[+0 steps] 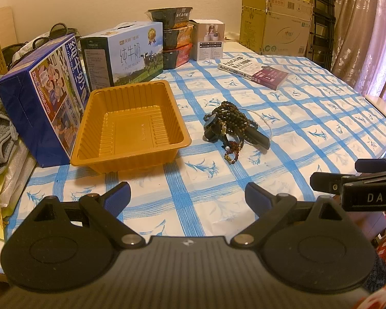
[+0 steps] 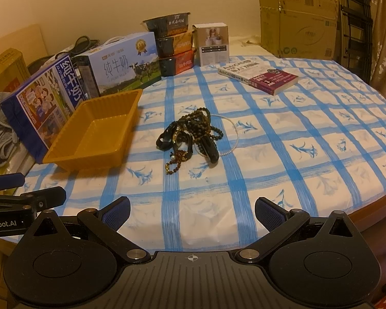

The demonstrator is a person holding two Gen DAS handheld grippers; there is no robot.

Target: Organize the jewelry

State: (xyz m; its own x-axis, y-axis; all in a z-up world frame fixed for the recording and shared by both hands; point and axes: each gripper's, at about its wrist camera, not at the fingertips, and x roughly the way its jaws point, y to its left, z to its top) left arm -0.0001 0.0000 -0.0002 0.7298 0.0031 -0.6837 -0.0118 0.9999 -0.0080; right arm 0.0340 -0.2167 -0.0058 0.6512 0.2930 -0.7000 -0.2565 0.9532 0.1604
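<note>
Reaching into the tangled jewelry pile [image 2: 190,136] looks like the main risk: bead strings, a watch and a thin pearl strand lie knotted together, so I judge that a pinch on one piece could drag the others along, scatter them over the checked tablecloth [image 2: 296,154] or let a strand slip off halfway to the tray.

On the left, the orange plastic tray [image 1: 131,126] sits just beside the milk boxes [image 1: 41,97] and holds nothing; its ribbed floor is bare. It is light and shallow, so a bump from a claw could shove it against the boxes. The pile lies to the right of the tray, near it but not touching, around the middle of the table. Far right, a book [image 2: 260,77] lies well apart, and a cardboard box [image 2: 298,23] stands at the far edge; its contents are hidden.

The left gripper [image 1: 187,198] hovers at the near edge, fingers spread wide, gripping nothing. The right gripper [image 2: 191,212] hovers likewise, wide apart and empty.
</note>
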